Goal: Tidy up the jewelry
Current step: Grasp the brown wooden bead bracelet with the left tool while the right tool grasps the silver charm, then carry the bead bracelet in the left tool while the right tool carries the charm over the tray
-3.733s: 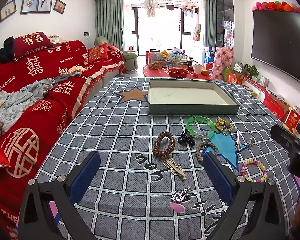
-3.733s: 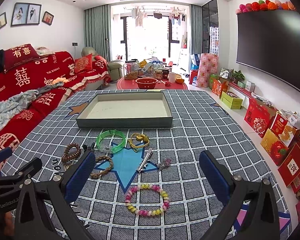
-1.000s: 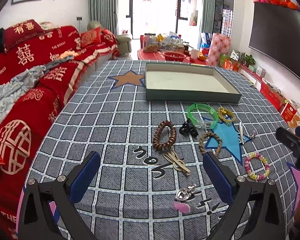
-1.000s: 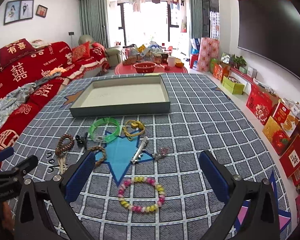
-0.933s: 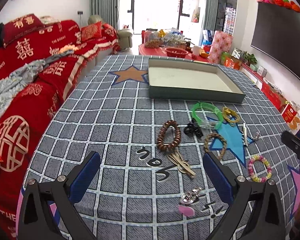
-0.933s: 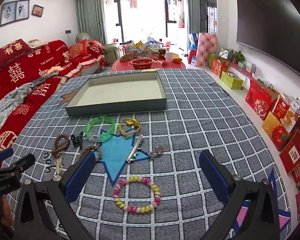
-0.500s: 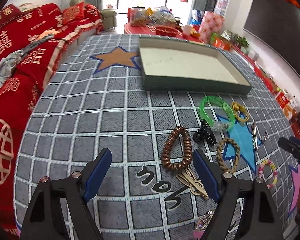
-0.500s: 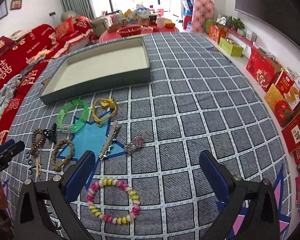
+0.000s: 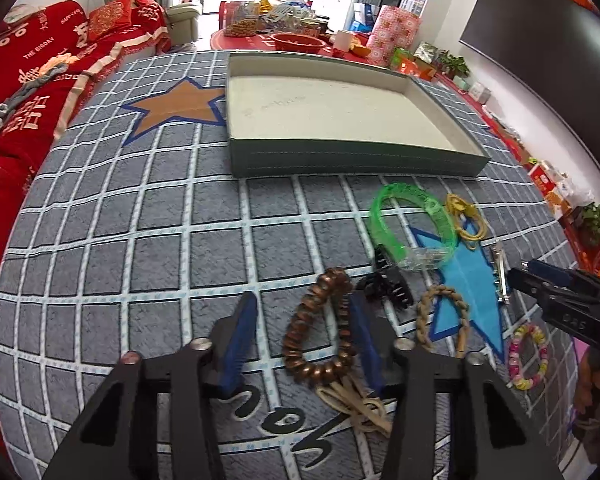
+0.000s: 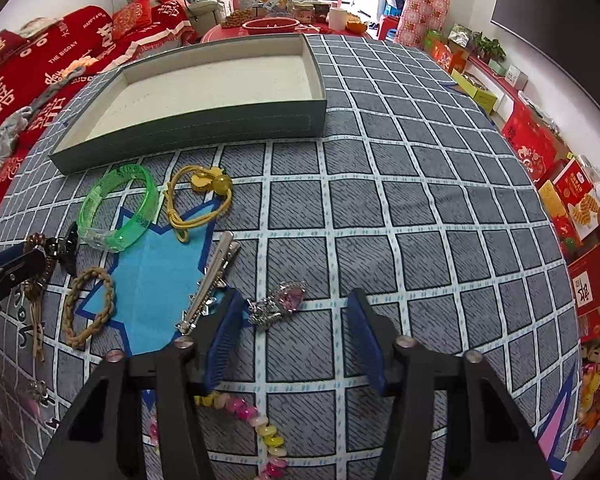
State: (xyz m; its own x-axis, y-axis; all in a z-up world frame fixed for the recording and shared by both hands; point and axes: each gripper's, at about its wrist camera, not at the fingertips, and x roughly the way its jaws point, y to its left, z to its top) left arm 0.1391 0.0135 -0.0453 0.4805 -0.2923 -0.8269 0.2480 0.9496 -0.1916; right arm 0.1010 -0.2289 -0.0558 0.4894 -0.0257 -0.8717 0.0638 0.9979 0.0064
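One checked cloth covers the worktop, printed with stars; one shallow green tray with a pale floor sits toward its far side, nothing inside it; all the jewelry lies loose on the cloth on the near side of the tray.

Two tongs are in view; the left tongs are spread, their blue pads straddling one brown bead bracelet without pinching it, the right pad at its right edge; the right tongs are spread too, low over the cloth, with one pink-stoned silver brooch just beyond the left pad.

Counted from the larger pieces down: one clear green bangle near the tray; one yellow cord tie just right of it; one braided tan bracelet; one pastel bead bracelet, partly hidden under the right tongs in their own view; one silver clip lying beside the brooch; one black claw clip touching the bangle.
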